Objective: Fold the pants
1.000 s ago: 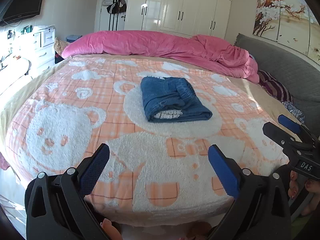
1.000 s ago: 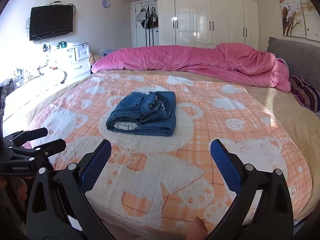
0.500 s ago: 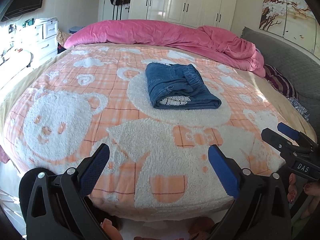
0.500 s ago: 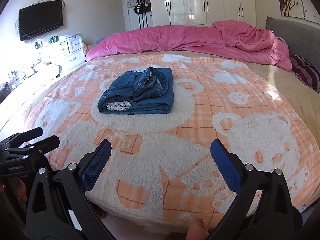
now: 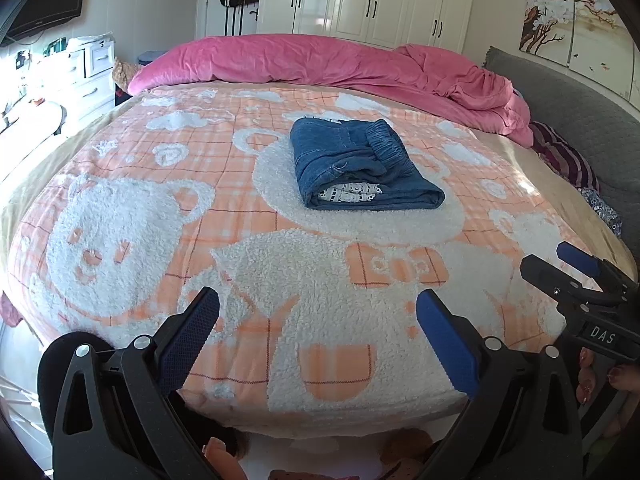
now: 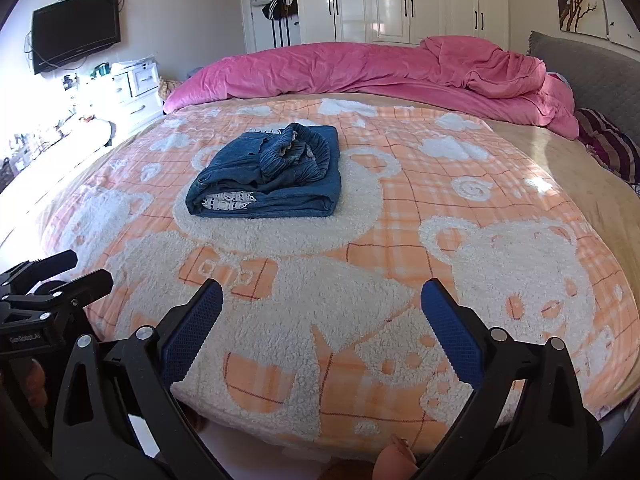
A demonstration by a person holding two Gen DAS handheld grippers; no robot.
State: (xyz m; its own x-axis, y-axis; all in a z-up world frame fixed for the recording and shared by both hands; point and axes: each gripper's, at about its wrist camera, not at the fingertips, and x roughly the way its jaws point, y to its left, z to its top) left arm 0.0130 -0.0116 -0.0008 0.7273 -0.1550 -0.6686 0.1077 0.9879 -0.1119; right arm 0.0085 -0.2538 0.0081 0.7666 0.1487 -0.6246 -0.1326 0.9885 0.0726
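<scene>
Item: pants [image 5: 362, 170], blue denim, folded into a compact stack with white lace showing at the near edge. Location: upper centre of the left wrist frame, left of centre in the right wrist frame [image 6: 270, 176], resting on the white bear patch of the orange blanket [image 5: 280, 280].

Left gripper [image 5: 318, 338]: I had its fingers spread wide, nothing between the blue pads, low in the frame over the bed's near edge. Right gripper [image 6: 322, 328]: likewise spread and empty.

Relation: the stack lay ahead of both sets of fingers, well apart from either. I judged it a little right of the left gripper's line and a little left of the right gripper's, so it sat roughly between the two; I could not tell which was nearer. Its long axis appeared to run away from me towards the pink duvet [image 5: 340, 64].

View differences: the right wrist frame showed the bunched elastic waistband on top; the left showed the flat right flank. Each frame caught the other gripper at its margin.

Judgement: fold looked complete.
</scene>
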